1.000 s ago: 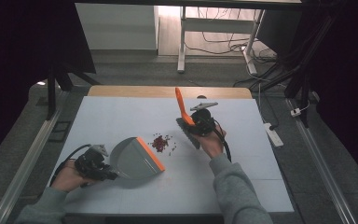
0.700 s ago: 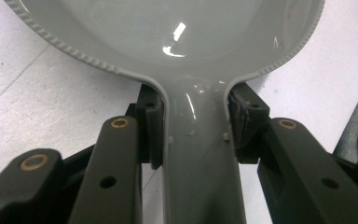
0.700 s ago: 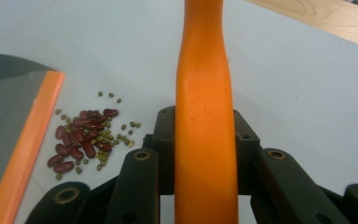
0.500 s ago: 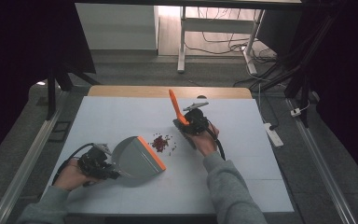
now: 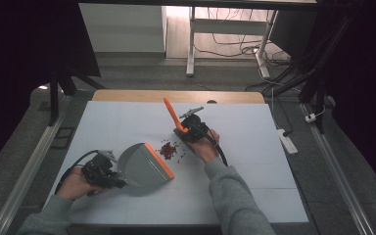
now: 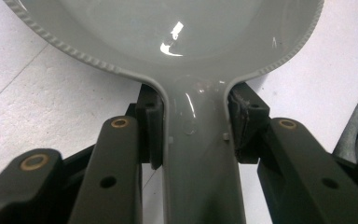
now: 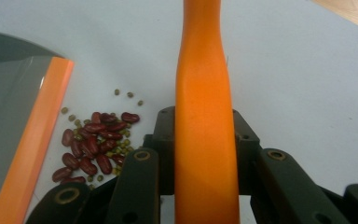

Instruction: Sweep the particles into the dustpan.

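On the counter (image 5: 127, 122), the left claw (image 5: 108, 172) pinches the handle of a grey dustpan (image 5: 142, 165) whose orange lip faces away from it. The right claw (image 5: 185, 128) clamps an orange brush handle (image 5: 171, 113), with a small pile of beans (image 5: 168, 149) just beside it, toward the dustpan.

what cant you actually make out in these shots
- Brush head: in the right gripper view the orange brush handle runs below the frame edge; in the high view the right claw and hand cover it.
- Dustpan: left gripper view crops its front lip.
- Beans: too small to count from the high view.
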